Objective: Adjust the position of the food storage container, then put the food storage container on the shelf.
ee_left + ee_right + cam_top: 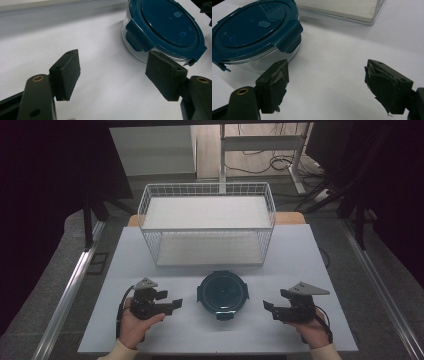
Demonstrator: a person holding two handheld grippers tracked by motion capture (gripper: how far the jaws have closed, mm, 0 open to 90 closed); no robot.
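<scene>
A round glass container (223, 295) with a dark blue clip-on lid (170, 25) sits on the white counter (300, 250), midway between the left and right edges and toward the near edge. The lid is seated on the container; its side clips are folded down against the clear wall, as seen in both gripper views.

A white wire basket (207, 222) with two pale shelves stands behind the container, at the far edge of the counter, centred. The container is near the basket's front but apart from it.

The left tool (172, 305) rests low over the near-left part of the counter, held by the person's left hand (135, 325). Its jaws stand wide apart, released, with nothing between them but bare counter. In the left gripper view the container lies just beyond the far jaw, not touched.

The right tool (270, 309) sits over the near-right part of the counter, held by the right hand (312, 330). Its jaws are likewise spread, released, gripping nothing. The pads (274, 82) show torn, ragged facing. In the right gripper view the container lies just past one jaw; contact cannot be confirmed.

Both tools point inward toward the container, one on each side
</scene>
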